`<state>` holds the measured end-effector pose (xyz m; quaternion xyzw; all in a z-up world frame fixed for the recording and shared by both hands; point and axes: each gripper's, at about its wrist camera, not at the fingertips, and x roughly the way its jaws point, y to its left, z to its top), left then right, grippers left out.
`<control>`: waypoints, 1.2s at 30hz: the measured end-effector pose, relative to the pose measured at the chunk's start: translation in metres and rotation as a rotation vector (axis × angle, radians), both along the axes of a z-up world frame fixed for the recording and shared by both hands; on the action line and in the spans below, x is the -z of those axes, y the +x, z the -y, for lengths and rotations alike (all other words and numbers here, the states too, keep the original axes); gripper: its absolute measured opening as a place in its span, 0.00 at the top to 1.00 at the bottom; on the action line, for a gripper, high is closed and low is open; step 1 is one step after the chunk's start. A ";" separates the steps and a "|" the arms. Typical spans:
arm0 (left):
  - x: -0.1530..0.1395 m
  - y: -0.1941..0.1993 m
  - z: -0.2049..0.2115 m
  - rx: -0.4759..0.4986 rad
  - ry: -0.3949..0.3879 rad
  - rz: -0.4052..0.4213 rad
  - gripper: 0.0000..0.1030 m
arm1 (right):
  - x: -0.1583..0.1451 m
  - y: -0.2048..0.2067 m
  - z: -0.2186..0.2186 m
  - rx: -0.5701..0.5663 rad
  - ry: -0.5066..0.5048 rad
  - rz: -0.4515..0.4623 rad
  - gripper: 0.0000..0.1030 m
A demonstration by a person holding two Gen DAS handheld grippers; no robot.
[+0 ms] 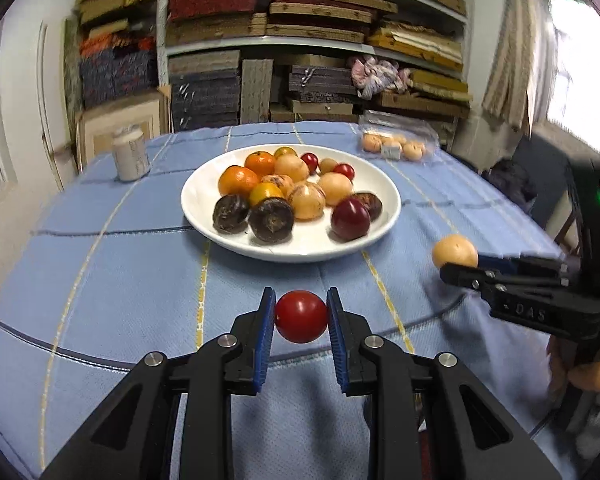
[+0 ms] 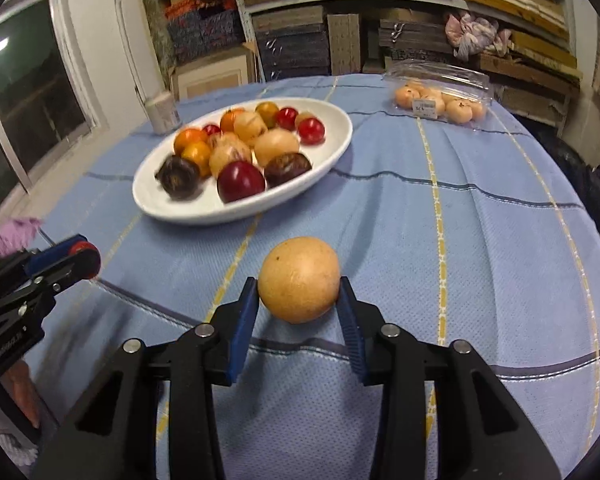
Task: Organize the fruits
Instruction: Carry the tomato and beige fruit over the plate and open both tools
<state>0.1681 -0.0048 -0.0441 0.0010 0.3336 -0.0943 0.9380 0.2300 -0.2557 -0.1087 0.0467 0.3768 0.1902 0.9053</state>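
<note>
Clamped in the left tongs, a red tomato faces the far plate, while the right tongs grip a tan fruit.

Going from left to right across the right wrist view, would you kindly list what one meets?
Left gripper shut on a small red fruit → white plate of mixed fruits → tan round fruit held in the right gripper → clear plastic box of pale fruits.
</note>
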 end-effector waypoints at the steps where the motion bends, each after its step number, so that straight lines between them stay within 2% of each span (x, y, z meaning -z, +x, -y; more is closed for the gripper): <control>1: -0.002 0.003 -0.005 -0.007 -0.020 -0.005 0.75 | -0.002 0.001 0.002 -0.001 0.011 -0.002 0.62; 6: 0.000 0.008 -0.027 -0.035 -0.103 -0.028 0.75 | -0.005 0.000 0.002 -0.016 0.032 0.004 0.62; 11: -0.006 -0.003 -0.024 -0.055 -0.053 0.025 0.75 | -0.011 -0.008 0.001 -0.020 0.044 0.037 0.62; 15: -0.023 0.009 -0.022 -0.057 -0.033 0.036 0.75 | -0.025 -0.005 0.000 -0.032 0.084 0.054 0.62; 20: -0.051 0.059 -0.024 -0.097 -0.019 0.042 0.75 | -0.058 0.030 -0.017 -0.035 0.074 0.084 0.62; 22: -0.052 0.078 -0.026 -0.117 -0.021 0.037 0.75 | -0.066 0.045 -0.026 -0.039 0.089 0.082 0.62; 26: -0.047 0.112 -0.032 -0.142 -0.063 0.006 0.75 | -0.068 0.080 -0.052 -0.064 0.080 0.072 0.62; 31: -0.035 0.154 -0.034 -0.156 -0.063 -0.037 0.75 | -0.062 0.124 -0.075 -0.064 0.049 0.056 0.64; 36: -0.019 0.171 -0.028 -0.122 -0.057 -0.066 0.74 | -0.055 0.156 -0.077 -0.028 0.057 0.043 0.64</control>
